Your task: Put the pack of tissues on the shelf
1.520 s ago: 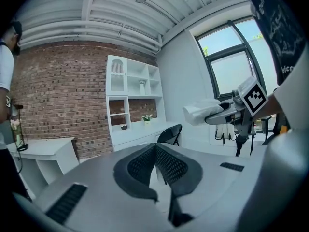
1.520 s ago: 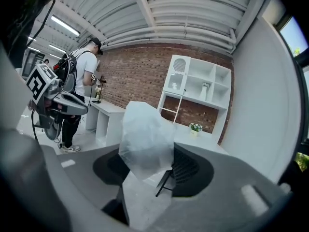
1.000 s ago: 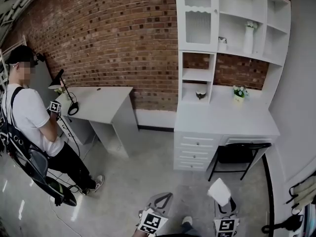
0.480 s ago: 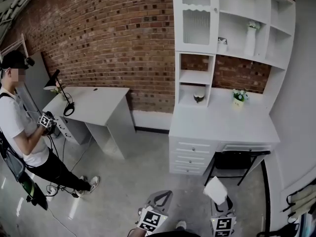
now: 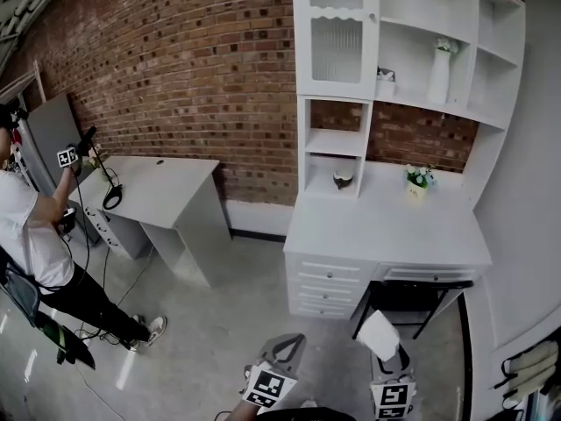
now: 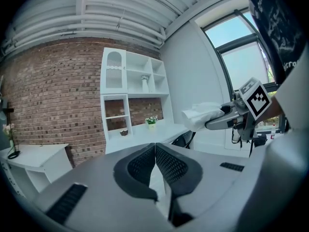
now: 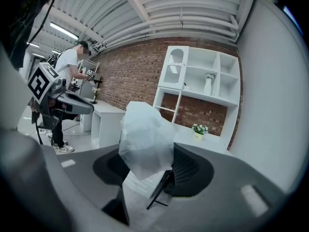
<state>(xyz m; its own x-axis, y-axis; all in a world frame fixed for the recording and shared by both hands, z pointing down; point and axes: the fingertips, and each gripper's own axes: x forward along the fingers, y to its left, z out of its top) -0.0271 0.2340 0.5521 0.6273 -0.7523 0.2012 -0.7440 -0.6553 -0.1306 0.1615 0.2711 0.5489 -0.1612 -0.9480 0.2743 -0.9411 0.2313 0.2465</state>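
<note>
The shelf (image 5: 421,105) has drawn nearer since a second ago. My right gripper (image 5: 390,354) clamps the pack of tissues (image 5: 379,335), seemingly upright (left gripper (image 5: 289,346) closed, empty); the shelf lies straight ahead, higher.

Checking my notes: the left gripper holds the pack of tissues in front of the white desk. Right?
No. The right gripper holds the pack of tissues in front of the white desk; the right gripper view shows it between those jaws.
</note>
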